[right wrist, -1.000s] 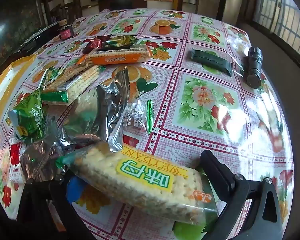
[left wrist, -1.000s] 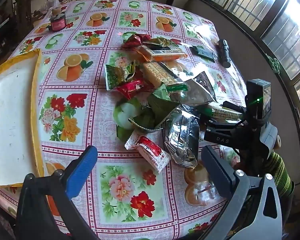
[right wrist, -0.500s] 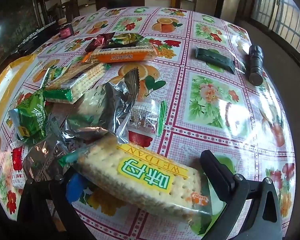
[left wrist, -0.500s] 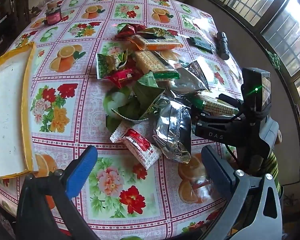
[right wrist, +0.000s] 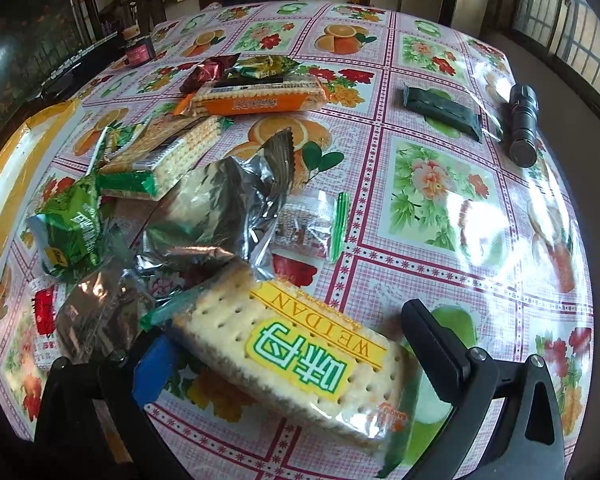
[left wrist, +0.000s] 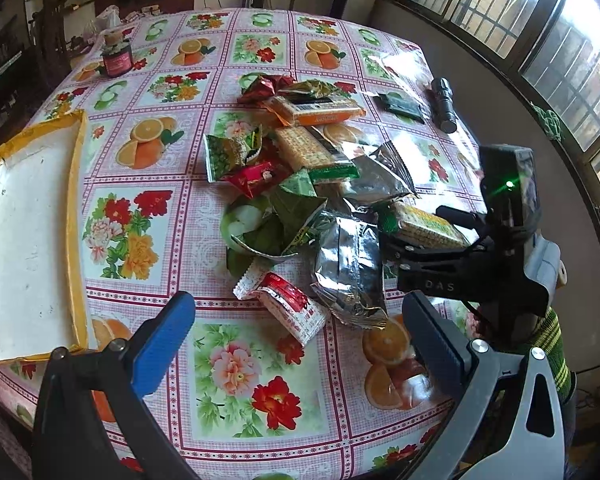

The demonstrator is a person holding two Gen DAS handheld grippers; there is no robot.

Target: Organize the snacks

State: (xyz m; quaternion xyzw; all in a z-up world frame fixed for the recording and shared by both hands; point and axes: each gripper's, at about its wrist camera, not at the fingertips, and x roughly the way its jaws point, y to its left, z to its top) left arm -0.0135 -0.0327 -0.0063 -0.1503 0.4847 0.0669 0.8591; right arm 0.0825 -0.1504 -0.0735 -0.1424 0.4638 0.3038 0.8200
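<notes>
Cellophane-wrapped cracker pack, pinched by the right gripper above the snack pile, could slip or crack if squeezed unevenly (the left gripper hangs spread and empty), well short of the tray.

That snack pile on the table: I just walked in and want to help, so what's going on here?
A person with a gripper in each hand is sorting snacks. The right gripper has a cracker pack between its fingers, lifted at the pile's edge. The left gripper hangs open and empty above a red-and-white packet. The yellow-rimmed tray beside the pile holds nothing in view yet.
</notes>
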